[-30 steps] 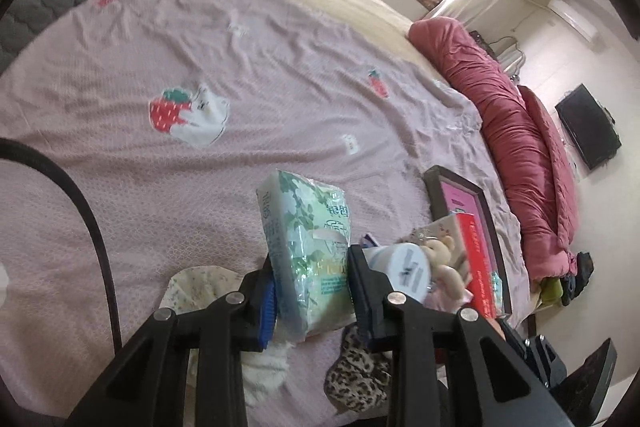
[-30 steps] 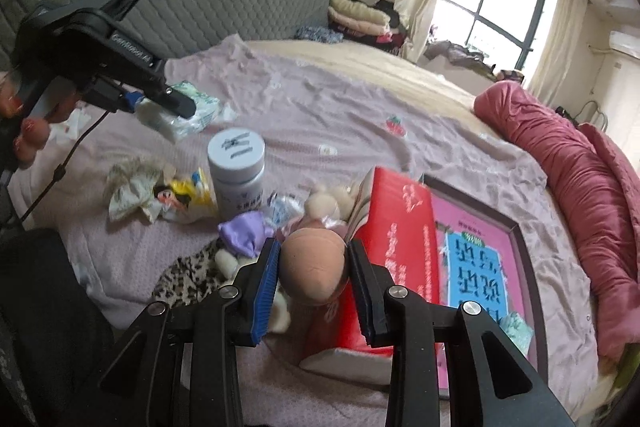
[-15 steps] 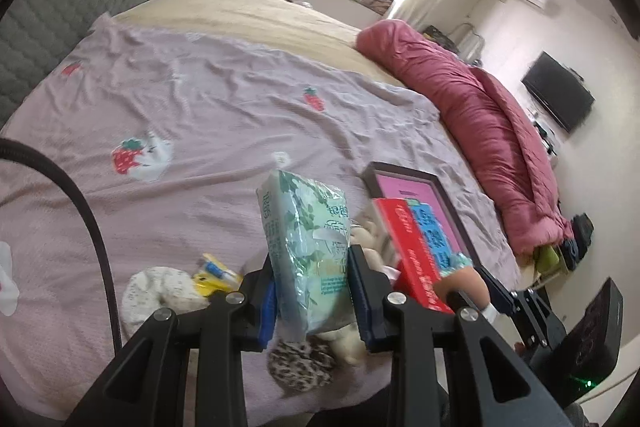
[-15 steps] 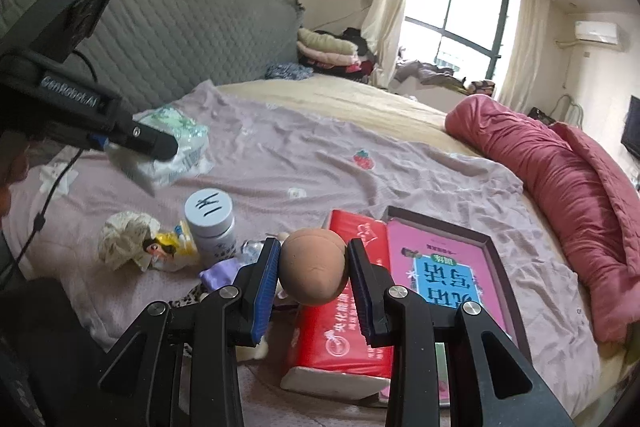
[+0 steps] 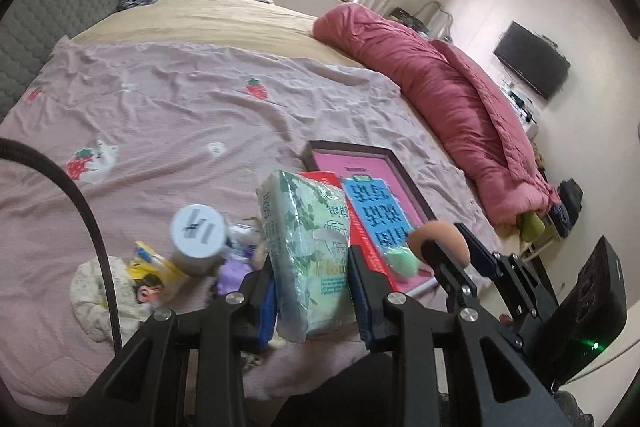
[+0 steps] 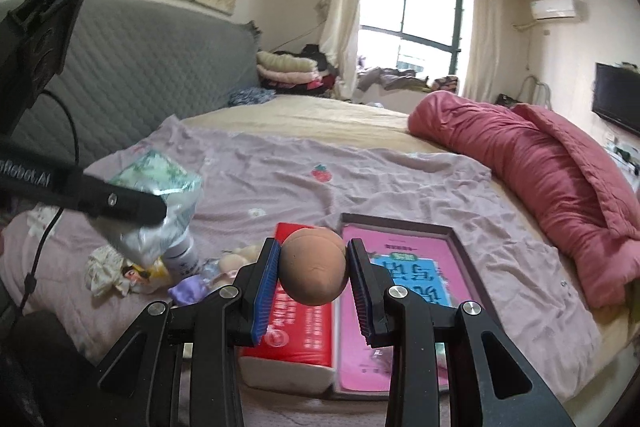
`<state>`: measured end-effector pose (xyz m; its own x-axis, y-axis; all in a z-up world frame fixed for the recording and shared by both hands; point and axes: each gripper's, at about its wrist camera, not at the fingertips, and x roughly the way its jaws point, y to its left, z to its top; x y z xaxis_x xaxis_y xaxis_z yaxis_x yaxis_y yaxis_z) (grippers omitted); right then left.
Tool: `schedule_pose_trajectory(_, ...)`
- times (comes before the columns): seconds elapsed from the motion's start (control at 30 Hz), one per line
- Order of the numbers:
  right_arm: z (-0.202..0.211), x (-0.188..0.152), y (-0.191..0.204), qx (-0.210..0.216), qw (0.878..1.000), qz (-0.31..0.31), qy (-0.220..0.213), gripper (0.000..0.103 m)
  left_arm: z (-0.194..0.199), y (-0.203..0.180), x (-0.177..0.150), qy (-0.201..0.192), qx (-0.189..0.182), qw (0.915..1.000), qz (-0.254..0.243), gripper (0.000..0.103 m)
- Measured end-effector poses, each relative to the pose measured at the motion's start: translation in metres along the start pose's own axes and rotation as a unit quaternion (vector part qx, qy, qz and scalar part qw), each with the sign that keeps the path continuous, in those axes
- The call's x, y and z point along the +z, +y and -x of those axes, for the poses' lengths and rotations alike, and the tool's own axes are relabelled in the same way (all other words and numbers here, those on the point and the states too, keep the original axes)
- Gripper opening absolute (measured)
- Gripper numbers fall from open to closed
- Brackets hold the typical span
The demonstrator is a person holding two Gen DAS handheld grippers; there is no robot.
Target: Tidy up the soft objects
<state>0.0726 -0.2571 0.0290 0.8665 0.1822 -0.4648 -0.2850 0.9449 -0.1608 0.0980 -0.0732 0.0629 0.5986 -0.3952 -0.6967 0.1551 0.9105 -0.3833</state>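
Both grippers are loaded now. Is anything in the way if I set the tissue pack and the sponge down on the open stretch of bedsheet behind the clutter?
Nothing visible blocks it. The left gripper holds the tissue pack and the right gripper holds the sponge, both raised above the white-capped jar and the red tissue box. The bedsheet beyond them lies bare.

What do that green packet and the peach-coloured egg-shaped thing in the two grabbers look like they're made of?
The green packet looks like thin glossy plastic film around soft tissues: it crinkles, catches the light and dents between the fingers. The peach egg-shaped thing looks like matte foam sponge, probably a makeup sponge: no shine, a faint crease, and it bulges slightly between the blue pads. Neither can be confirmed by look alone.
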Motion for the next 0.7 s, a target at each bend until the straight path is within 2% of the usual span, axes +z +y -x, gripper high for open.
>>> schedule_pose_trajectory(0.37, 0.017, -0.010, -0.046, -0.041, 0.998, -0.043, -0.015, 0.035, -0.010, -0.050, 0.002, 0.004, 0.015, 0.9988, -0.047, 0.032)
schedule_pose_trajectory(0.7, 0.026, -0.020, -0.095, -0.074, 0.992, -0.102, -0.018, 0.035, -0.027, -0.086, -0.003, 0.016, 0.008, 0.9965, -0.082, 0.032)
